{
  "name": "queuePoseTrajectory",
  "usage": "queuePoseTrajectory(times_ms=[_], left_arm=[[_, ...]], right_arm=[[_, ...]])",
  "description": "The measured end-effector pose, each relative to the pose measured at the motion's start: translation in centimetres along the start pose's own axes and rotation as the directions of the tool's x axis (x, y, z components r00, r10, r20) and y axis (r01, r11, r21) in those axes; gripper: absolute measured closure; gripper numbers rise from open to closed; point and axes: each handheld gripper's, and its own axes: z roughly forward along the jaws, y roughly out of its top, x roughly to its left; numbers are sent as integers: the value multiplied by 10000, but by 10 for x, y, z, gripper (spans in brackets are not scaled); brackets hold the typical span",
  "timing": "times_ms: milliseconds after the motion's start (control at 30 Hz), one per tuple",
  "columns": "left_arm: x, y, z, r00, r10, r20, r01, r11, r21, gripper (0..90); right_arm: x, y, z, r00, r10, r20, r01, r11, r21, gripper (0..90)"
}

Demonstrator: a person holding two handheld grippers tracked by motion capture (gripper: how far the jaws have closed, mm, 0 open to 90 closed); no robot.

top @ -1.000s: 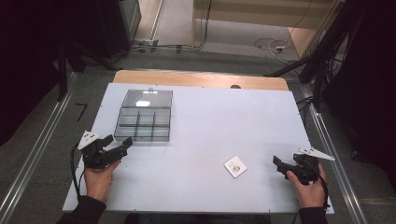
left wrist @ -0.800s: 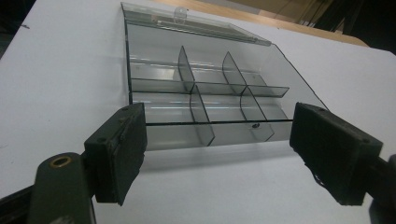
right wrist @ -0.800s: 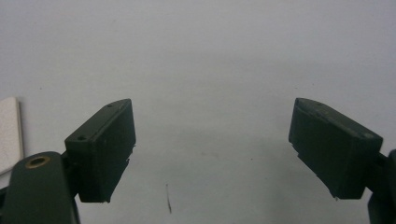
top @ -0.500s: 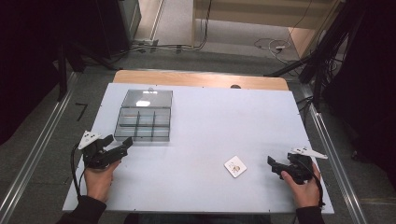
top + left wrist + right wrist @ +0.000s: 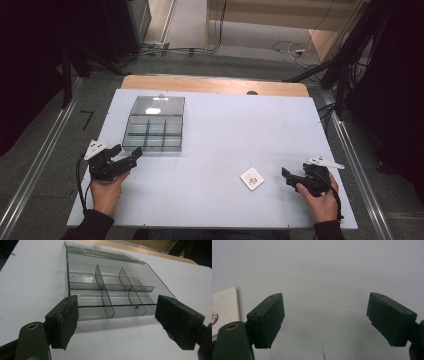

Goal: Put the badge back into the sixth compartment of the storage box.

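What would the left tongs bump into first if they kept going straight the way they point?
Most likely the clear compartment box. The left tongs stand open and aim at its near wall, with bare table between them. How far off it lies is hard to judge.

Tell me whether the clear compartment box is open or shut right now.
Open. The clear compartment box has its lid swung back flat on the table, and the dividers stand uncovered; the compartments look empty.

left gripper (image 5: 131, 156) jaws wide apart, right gripper (image 5: 286, 174) likewise
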Motion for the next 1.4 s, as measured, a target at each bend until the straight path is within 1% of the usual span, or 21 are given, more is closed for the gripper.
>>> queuePoseTrajectory(times_ms=[500, 1067, 1400], left_arm=[[-1, 0, 1, 10000, 39, 0, -39, 10000, 20, 195], [-1, 0, 1, 10000, 55, 16, -55, 10000, 53, 195], [-1, -1, 1, 10000, 56, 13, -56, 10000, 60, 195]], right_arm=[[9, 2, 4, 9995, -211, -242, 212, 9998, 37, 134], [23, 4, 9, 9966, -607, -551, 613, 9981, 93, 132], [29, 4, 12, 9952, -751, -626, 762, 9970, 144, 132]])
